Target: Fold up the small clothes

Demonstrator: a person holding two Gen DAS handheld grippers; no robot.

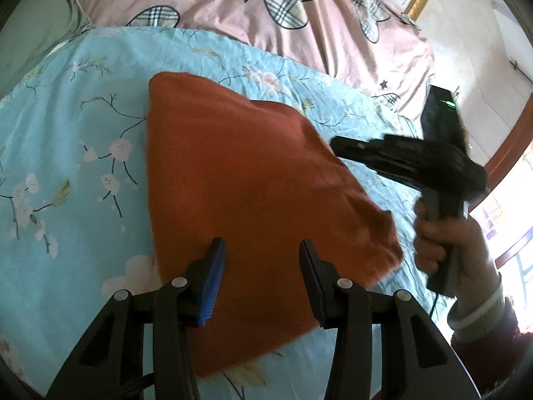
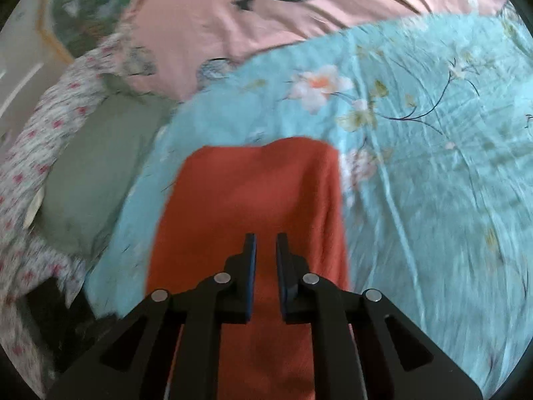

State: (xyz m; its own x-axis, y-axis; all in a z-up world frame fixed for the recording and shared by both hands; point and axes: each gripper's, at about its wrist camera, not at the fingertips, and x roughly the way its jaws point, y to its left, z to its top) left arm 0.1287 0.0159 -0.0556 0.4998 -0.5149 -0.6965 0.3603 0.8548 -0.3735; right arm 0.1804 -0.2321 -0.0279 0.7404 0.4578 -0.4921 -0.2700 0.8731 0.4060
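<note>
A: Where is the cloth now?

B: The orange-red knitted garment [image 1: 253,193] lies flat on the light blue floral bedsheet [image 1: 66,153]. It is already folded into a compact shape with rather straight edges. Behind the sheet there is a pink duvet with plaid hearts [image 1: 299,10].

A: And the left gripper?

B: The left gripper [image 1: 261,253] is above the near part of the garment. Its jaws stand wide apart and there is nothing between them. The blue pads [image 1: 213,286] are bare.

A: What about the right one?

B: The right gripper [image 2: 265,246] is over the near end of the garment too, pointing along its length. The jaws are close together but a narrow gap is visible, and no cloth is pinched in it. From the left wrist view, it is at the right side of the garment, and the person's right hand [image 1: 446,243] holds its handle. This part is blurred.

A: Anything else around?

B: In the right wrist view, a grey-green pillow [image 2: 93,173] lies left of the sheet, and a white fabric with pink flowers [image 2: 36,140] is beside it.
</note>
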